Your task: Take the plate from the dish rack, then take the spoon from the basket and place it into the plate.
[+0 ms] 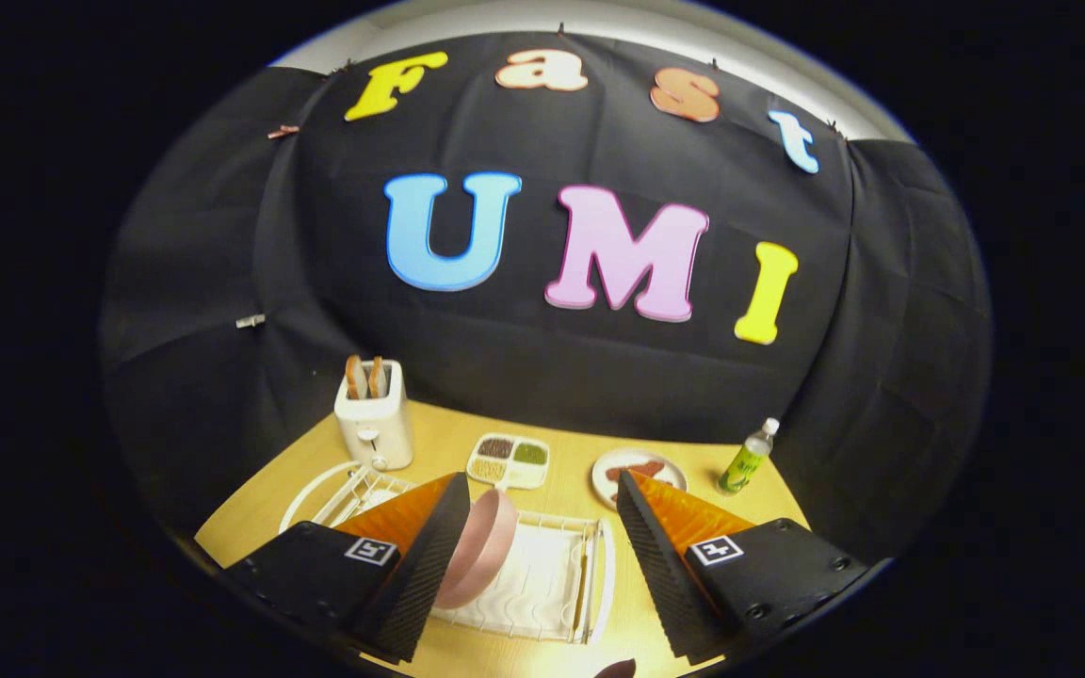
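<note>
Ribbed wedge jaws wide apart, round pink plate [481,556] upright between them in white wire rack [561,574].

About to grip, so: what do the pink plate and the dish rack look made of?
Pink plate: smooth, matte, probably plastic or glazed ceramic; it stands on edge between the open hand-held gripper fingers. Dish rack: thin white rods, likely coated wire.

- Pink plate [481,556] standing in a white dish rack [542,589]
- Pale yellow wood counter [448,438]
- White toaster [374,426] with brown bread
- Green-labelled clear bottle [748,459]
- White wire basket [340,490]
</note>
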{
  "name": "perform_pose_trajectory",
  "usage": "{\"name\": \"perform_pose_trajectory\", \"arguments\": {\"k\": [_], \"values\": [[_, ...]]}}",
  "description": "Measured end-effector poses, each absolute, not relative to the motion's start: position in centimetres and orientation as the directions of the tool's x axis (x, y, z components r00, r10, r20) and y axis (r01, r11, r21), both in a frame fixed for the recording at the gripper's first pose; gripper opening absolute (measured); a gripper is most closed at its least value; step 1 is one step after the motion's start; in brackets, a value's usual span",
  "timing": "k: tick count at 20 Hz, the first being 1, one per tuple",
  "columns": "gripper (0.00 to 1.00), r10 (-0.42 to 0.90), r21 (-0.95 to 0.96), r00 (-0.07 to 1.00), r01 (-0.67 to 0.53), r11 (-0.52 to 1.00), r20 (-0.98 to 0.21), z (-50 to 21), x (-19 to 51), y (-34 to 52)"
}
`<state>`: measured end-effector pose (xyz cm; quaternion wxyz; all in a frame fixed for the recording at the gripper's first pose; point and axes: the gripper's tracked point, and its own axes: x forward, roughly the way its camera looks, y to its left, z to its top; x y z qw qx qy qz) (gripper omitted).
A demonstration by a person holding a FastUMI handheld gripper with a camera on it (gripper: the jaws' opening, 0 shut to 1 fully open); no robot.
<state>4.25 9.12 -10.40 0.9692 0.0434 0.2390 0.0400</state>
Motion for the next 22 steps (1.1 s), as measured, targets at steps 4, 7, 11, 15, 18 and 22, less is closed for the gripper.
{"name": "perform_pose_trajectory", "arguments": {"k": [4,7,11,15,18,22], "values": [[0.94,0.163,0.182,0.751,-0.059,0.982,-0.639,-15.3,4.5,11.9],[0.9,0.178,0.213,0.643,-0.023,0.977,-0.745,-19.4,4.8,13.7],[0.78,0.133,0.174,0.565,0.019,0.985,-0.815,-23.3,5.3,14.7],[0.6,0.065,0.102,0.507,0.046,0.994,-0.859,-26.1,5.1,14.5],[0.41,0.025,0.059,0.493,0.053,0.997,-0.869,-26.7,5.1,14.4],[0.34,-0.008,0.013,0.487,0.04,0.999,-0.873,-26.2,5.8,14.6]]}}
